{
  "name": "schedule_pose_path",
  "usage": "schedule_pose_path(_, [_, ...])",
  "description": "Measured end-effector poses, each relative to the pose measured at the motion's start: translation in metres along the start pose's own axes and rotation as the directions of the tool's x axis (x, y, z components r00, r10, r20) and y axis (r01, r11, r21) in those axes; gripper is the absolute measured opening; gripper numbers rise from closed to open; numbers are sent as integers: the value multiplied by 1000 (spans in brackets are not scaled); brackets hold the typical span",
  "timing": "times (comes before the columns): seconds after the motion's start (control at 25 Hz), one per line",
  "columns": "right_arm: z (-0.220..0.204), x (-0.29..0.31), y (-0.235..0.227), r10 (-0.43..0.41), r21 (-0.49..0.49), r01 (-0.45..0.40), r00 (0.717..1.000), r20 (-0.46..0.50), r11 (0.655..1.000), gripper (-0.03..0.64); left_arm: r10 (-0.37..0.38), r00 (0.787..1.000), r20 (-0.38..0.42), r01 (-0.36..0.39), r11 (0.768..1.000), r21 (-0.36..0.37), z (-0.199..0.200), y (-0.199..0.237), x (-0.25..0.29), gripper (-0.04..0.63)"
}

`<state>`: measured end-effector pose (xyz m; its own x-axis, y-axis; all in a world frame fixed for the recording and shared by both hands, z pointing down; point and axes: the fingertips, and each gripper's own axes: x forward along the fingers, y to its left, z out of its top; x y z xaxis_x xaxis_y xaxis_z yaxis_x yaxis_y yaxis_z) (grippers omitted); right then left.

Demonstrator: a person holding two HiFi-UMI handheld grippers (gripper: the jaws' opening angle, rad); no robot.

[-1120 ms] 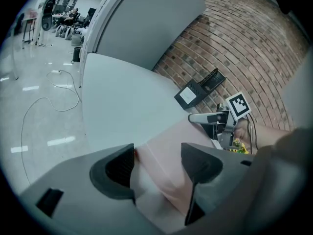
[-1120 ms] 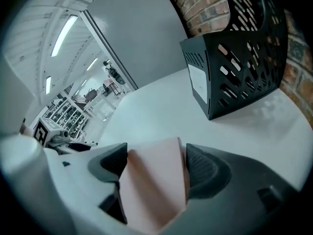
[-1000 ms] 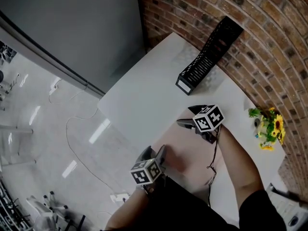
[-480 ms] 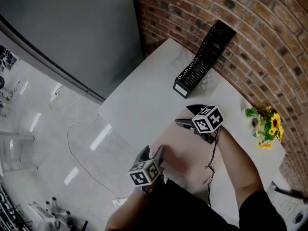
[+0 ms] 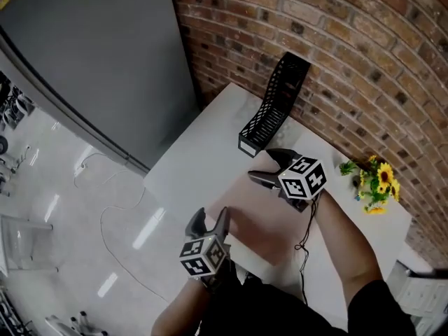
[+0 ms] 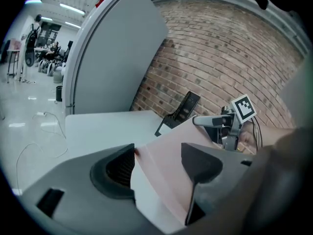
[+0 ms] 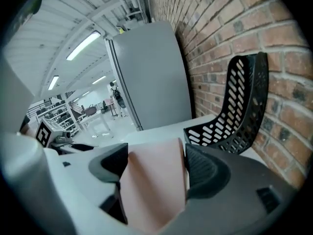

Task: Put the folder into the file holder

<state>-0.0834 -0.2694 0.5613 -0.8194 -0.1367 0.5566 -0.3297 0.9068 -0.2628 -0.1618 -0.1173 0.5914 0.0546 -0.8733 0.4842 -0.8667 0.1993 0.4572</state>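
A pale pink folder (image 5: 255, 222) is held between my two grippers above the white table (image 5: 196, 159). My left gripper (image 5: 208, 219) grips its near corner, jaws on either side of the sheet (image 6: 166, 165). My right gripper (image 5: 264, 166) is shut on the far edge, and the pink sheet (image 7: 151, 190) fills the gap between its jaws. The black slotted file holder (image 5: 273, 107) stands against the brick wall just beyond the right gripper, seen at the right in the right gripper view (image 7: 239, 111). The left gripper view shows the holder (image 6: 178, 112) and the right gripper (image 6: 215, 121) behind the folder.
A pot of yellow flowers (image 5: 371, 180) stands at the table's right, by the brick wall. A large grey panel (image 5: 91, 54) rises left of the table. The table's left edge drops to a shiny floor with a loose cable (image 5: 119, 208).
Both grippers have carried the folder a little toward the file holder, and the right gripper now sits close to its near end. The head camera has tilted up, showing more wall.
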Motion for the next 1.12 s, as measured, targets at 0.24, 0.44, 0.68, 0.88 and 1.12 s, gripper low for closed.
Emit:
schedule_pose_path(0.24, [43,-52,1,-43,21,40,985,169,999,388,-38,991,130,16,987,160,57,-35,-10,288])
schedule_pose_path(0.44, [66,-100,-3,-86,86,62,946,314,994,394,-99,970,221,27,951,309,92,-73,-17,288])
schedule_pose_path(0.68, [74,-153,-9,-146,187,71,892,428,980,393,-173,946,276,38,901,433,107,-115,-26,288])
schedule_pose_path(0.88, [69,-192,-16,-208,281,70,841,499,957,370,-249,926,284,70,852,519,102,-148,-36,288])
schedule_pose_path(1.12, [45,-221,-26,-295,359,111,806,513,927,333,-328,898,292,92,791,605,81,-180,-51,288])
